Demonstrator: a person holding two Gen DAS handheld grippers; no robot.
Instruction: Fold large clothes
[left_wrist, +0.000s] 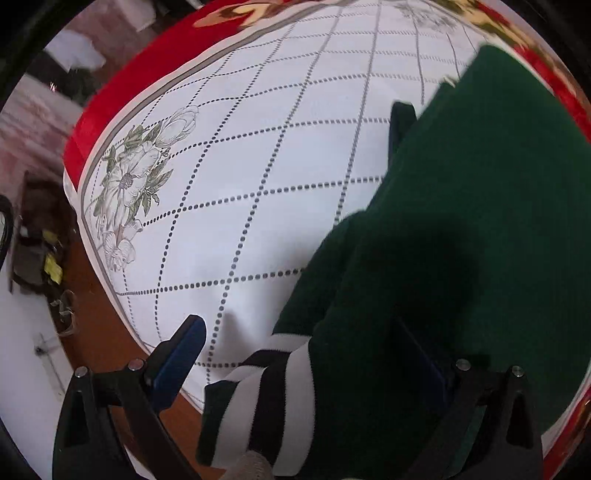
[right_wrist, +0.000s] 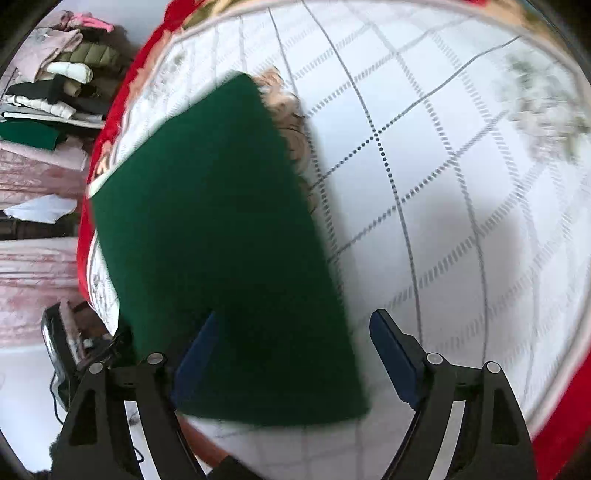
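It was a home bedroom: a white quilted bedspread (left_wrist: 258, 166) with printed flowers lay over a red blanket (left_wrist: 122, 85), and at ten o'clock in the right wrist view sat piled clothes (right_wrist: 62, 81).

Bright, even daylight in both views, soft and diffuse. Strong fisheye bending: grid lines on the sheet (left_wrist: 258, 155) curved toward the black circular rim. Dark soft shadow on the sweater (left_wrist: 480, 221) just ahead of the fingers (left_wrist: 184, 354). In the right view, heavy motion blur: sweater (right_wrist: 221, 240) edges smeared, far flower print (right_wrist: 535, 96) streaked, grey shadow on the sheet (right_wrist: 443, 184) beyond the right-hand finger. Fingers (right_wrist: 391, 350) themselves sharp.
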